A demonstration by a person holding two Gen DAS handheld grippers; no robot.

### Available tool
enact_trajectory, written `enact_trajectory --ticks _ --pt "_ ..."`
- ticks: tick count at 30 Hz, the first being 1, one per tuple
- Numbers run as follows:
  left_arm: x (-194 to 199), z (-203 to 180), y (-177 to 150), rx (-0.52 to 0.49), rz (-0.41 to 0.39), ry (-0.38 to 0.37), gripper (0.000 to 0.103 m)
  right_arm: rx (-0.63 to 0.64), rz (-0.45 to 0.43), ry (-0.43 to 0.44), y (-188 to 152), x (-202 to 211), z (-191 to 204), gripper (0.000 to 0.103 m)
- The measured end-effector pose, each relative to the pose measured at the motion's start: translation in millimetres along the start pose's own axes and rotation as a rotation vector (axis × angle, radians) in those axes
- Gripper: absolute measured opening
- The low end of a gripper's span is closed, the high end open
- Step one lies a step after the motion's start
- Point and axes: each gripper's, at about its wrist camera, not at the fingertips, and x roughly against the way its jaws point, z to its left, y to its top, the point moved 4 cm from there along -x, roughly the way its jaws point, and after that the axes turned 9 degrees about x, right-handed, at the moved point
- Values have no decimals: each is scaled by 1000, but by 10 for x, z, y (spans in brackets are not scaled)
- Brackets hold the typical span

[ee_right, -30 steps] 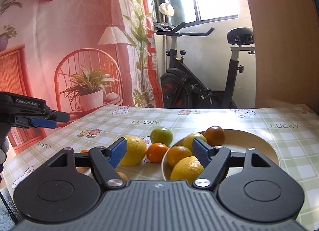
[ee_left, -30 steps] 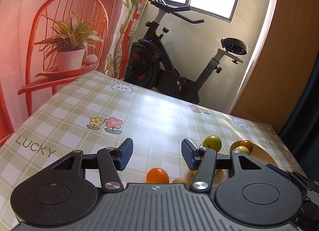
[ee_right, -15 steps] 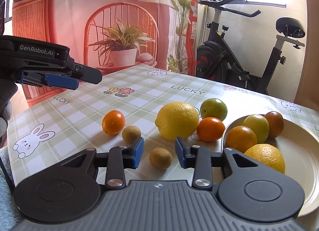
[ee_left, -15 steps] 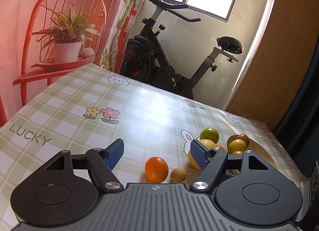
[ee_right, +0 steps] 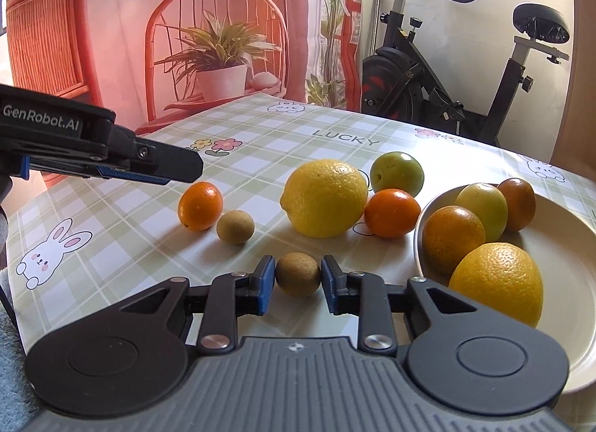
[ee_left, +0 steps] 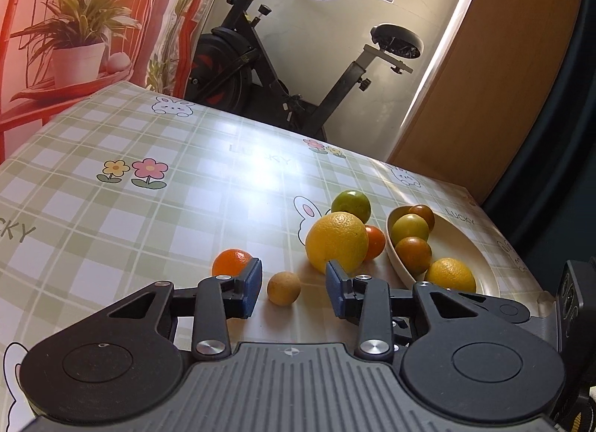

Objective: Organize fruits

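My right gripper point(ee_right: 297, 284) is shut on a small brown round fruit point(ee_right: 298, 273) that rests on the checked tablecloth point(ee_right: 123, 230). My left gripper point(ee_left: 292, 288) has its jaws closing. A small tan fruit point(ee_left: 284, 288) shows in their gap, and neither pad touches it. In the right wrist view the left gripper point(ee_right: 182, 171) hangs above the table near a small orange point(ee_right: 200, 205) and that tan fruit point(ee_right: 235, 227). A big lemon point(ee_right: 324, 199), a green fruit point(ee_right: 398, 173) and another small orange point(ee_right: 392, 213) lie beside the cream plate point(ee_right: 558, 264).
The plate holds several fruits, among them a large yellow orange point(ee_right: 497, 281). The table's far edge meets an exercise bike point(ee_right: 447, 70) and a printed backdrop. A wooden door point(ee_left: 484, 78) stands to the right. Bare cloth lies to the left of the fruits.
My right gripper's jaws have closed onto the small brown fruit. My left gripper has dropped nearer the table, and its jaws, wider half a second ago, have narrowed around the tan fruit.
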Motion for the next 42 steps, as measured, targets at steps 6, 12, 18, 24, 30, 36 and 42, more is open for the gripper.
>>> enact_trajectory --ticks 6,12,18,24,30,36,42 --pt "-154 -76 -57 -83 32 14 37 -39 -9 -59 -3 26 -60 29" --pt "-277 -87 -25 -118 35 52 25 -54 -20 -38 -6 43 -89 29" --pt "-321 -108 -28 -135 40 69 25 -69 -12 -42 -3 20 -108 29" --pt "-371 -103 -49 -151 43 119 25 -70 -5 -30 -5 -2 -112 29" --pt "-364 -128 -74 -170 41 123 26 -92 -8 -18 -12 -1 -146 29" --pt "-390 -184 -146 -186 57 123 26 -99 -9 -13 -12 1 -157 29" --pt "-360 -176 -169 -191 51 126 26 -109 -9 -8 -14 9 -191 29"
